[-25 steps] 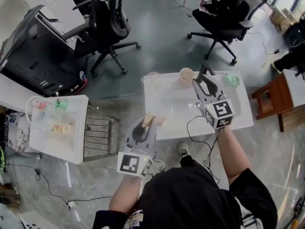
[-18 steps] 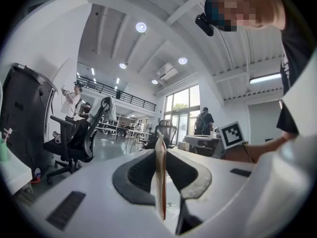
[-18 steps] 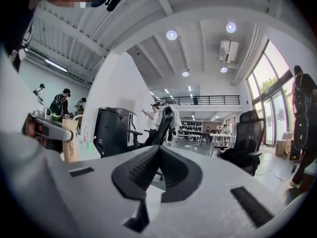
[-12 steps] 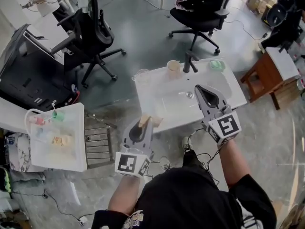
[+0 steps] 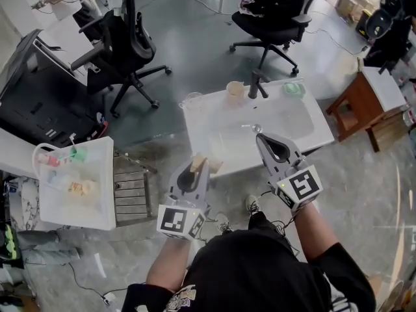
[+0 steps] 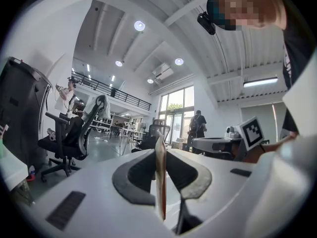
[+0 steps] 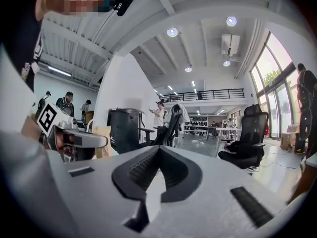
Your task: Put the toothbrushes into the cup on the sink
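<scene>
1. Right gripper [image 5: 262, 139] has pulled back from the cup [image 5: 234, 90] to the near edge of the sink [image 5: 214, 142]. Jaws pressed together, nothing between them, so its drop looks done.
2. Left gripper [image 5: 195, 169] pinches a tan toothbrush [image 5: 199, 162] just off the sink's front-left corner. That one is not yet in the cup.
3. Left gripper view shows the brush edge-on in the jaws. Only the head view shows the cup, on the far rim beside the faucet [image 5: 259, 83].

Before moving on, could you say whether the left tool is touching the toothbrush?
Touching: left gripper view shows the left tool clamped on the toothbrush.
</scene>
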Motion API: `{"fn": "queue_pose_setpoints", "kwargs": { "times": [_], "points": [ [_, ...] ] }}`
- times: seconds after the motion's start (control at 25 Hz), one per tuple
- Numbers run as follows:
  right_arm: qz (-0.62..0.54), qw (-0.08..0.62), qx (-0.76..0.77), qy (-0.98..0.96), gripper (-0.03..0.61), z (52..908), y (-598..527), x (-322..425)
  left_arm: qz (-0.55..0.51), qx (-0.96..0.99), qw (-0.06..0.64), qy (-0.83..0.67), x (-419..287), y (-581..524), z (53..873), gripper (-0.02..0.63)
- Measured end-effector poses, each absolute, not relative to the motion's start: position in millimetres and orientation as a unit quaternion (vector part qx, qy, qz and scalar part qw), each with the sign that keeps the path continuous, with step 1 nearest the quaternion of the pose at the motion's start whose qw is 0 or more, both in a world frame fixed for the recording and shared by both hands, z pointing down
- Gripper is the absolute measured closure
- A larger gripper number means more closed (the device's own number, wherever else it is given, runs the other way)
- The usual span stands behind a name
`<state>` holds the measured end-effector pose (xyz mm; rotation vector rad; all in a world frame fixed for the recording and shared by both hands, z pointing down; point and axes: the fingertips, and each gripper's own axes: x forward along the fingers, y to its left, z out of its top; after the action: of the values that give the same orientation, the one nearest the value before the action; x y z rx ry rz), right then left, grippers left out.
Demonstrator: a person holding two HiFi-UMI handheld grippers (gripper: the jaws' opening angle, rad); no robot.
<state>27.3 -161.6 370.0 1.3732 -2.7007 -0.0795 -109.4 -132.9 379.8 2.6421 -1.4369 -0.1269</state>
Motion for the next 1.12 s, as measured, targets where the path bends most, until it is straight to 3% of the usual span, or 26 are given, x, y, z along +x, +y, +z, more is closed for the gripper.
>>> {"fn": "queue_pose_setpoints", "kwargs": {
  "times": [1.12],
  "points": [
    [0.014, 0.036, 0.402, -0.915, 0.572, 395.1, -223.1, 61.2, -0.042, 0.831, 0.000, -0.555, -93.3, -223.5, 350.0, 0.552]
  ]
}}
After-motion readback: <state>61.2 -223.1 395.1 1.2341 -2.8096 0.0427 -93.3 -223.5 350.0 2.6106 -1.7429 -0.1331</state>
